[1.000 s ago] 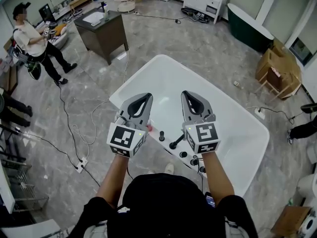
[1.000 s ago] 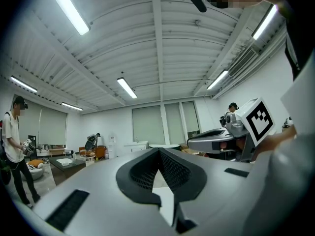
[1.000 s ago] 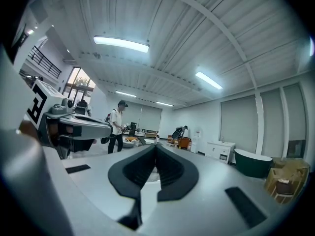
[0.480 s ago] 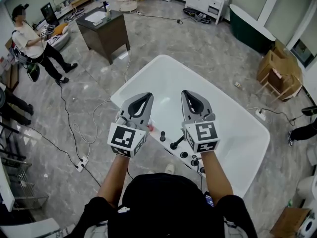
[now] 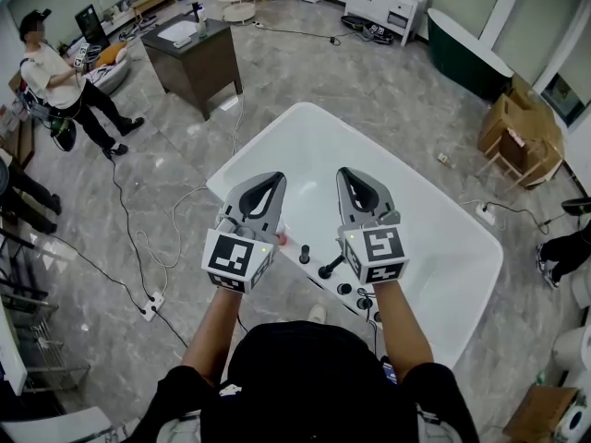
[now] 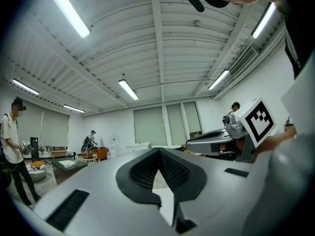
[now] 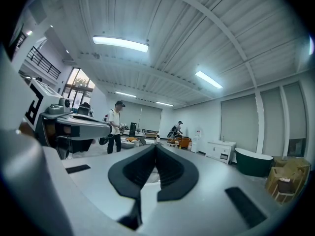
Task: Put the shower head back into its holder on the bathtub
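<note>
A white bathtub fills the middle of the head view. Black fittings stand along its near rim: a small knob, a slanted black handle piece and several round fittings to its right. I cannot tell which of them is the shower head or its holder. My left gripper and my right gripper hover side by side above that rim, pointing level over the tub. Both are shut with nothing between the fingers, as the left gripper and right gripper views also show.
A dark cabinet stands on the marble floor beyond the tub. A person stands at far left. Cables and a power strip lie left of the tub. A dark green tub and cardboard boxes are at back right.
Both grippers hold the same place above the tub rim. Only the person at the far left has shifted a little.
</note>
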The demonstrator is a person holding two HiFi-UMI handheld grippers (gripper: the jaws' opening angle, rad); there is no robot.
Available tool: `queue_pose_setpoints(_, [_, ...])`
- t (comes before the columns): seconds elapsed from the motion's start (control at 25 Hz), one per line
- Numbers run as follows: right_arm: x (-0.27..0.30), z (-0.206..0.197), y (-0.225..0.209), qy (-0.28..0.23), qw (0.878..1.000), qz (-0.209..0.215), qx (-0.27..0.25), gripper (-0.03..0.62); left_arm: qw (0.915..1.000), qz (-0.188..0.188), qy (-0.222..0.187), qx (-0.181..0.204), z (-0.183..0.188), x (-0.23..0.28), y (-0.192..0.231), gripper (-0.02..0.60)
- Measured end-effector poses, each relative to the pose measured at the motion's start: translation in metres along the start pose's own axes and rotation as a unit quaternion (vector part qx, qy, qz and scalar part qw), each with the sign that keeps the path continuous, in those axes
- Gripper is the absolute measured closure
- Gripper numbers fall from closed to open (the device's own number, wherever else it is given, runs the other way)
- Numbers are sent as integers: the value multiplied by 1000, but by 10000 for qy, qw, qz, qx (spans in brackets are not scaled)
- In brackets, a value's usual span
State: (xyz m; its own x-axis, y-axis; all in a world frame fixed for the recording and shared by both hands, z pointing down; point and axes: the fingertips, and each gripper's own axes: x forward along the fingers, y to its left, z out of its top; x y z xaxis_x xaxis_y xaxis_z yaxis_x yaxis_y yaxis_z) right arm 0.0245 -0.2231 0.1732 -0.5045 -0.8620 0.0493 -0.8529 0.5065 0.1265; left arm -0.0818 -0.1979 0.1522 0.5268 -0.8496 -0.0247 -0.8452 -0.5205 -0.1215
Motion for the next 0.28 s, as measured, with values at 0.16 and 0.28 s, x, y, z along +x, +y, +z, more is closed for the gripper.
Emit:
queue_pose_setpoints(0.16, [-2, -3, 1, 17, 10000, -11, 6, 572, 10000, 3, -14, -16, 1, -3, -1, 568])
queue_pose_setpoints(0.28, [-5, -6, 1, 33, 10000, -19, 27, 572, 10000, -2, -9, -11, 0, -4, -2, 568])
